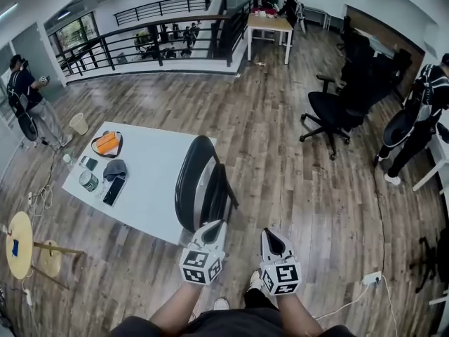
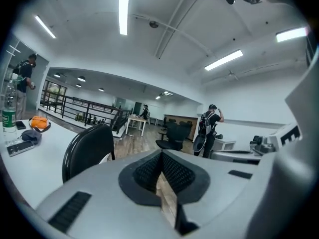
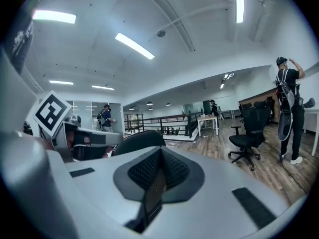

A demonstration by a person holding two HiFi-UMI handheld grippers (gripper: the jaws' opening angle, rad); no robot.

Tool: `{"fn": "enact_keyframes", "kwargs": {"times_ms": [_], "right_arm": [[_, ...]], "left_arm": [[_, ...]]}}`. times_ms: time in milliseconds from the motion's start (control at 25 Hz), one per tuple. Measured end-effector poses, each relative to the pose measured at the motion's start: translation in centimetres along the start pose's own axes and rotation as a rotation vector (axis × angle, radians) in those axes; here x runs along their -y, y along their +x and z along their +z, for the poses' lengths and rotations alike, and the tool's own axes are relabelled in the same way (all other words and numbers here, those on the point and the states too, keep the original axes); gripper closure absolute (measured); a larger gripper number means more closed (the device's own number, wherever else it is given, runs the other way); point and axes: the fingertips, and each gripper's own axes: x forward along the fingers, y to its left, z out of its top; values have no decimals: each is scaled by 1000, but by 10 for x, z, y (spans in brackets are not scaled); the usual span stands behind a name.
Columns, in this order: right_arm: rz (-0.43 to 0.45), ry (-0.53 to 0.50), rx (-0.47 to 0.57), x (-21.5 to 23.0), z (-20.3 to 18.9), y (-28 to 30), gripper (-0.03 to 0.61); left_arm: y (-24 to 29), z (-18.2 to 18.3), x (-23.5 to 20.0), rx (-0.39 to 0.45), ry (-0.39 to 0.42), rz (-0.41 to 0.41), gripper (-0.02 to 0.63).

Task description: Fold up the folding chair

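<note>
A black folding chair (image 1: pixel 200 184) stands at the near edge of the white table (image 1: pixel 158 195), its curved backrest toward me. Its black back also shows in the left gripper view (image 2: pixel 87 151) and in the right gripper view (image 3: pixel 137 139). My left gripper (image 1: pixel 214 225) hovers just short of the chair's near side, jaws shut with nothing between them (image 2: pixel 162 158). My right gripper (image 1: pixel 271 234) is a little to the right of it, apart from the chair, also shut and empty (image 3: pixel 158 156). Neither gripper touches the chair.
On the table lie an orange item in a dark bowl (image 1: pixel 106 144), a grey cap (image 1: pixel 114 167), a phone (image 1: pixel 114 189) and a small tin (image 1: pixel 88 181). A black office chair (image 1: pixel 333 111) stands right. A round wooden stool (image 1: pixel 19 244) sits left. People stand around the room's edges.
</note>
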Motion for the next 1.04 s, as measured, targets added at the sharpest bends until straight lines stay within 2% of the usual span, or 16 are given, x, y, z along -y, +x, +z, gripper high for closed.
{"fn": "enact_keyframes", "kwargs": {"times_ms": [200, 360, 760, 1040], "right_arm": [[-38, -49, -30, -52, -19, -41, 565], [-66, -92, -26, -74, -18, -60, 566], [-83, -127, 23, -88, -2, -95, 566], [-79, -121, 30, -77, 1, -138, 566]], "left_arm": [[-59, -12, 1, -2, -9, -29, 609], [-91, -23, 0, -8, -15, -39, 609], [-138, -22, 22, 18, 23, -39, 609], [-155, -30, 62, 8, 25, -26, 609]]}}
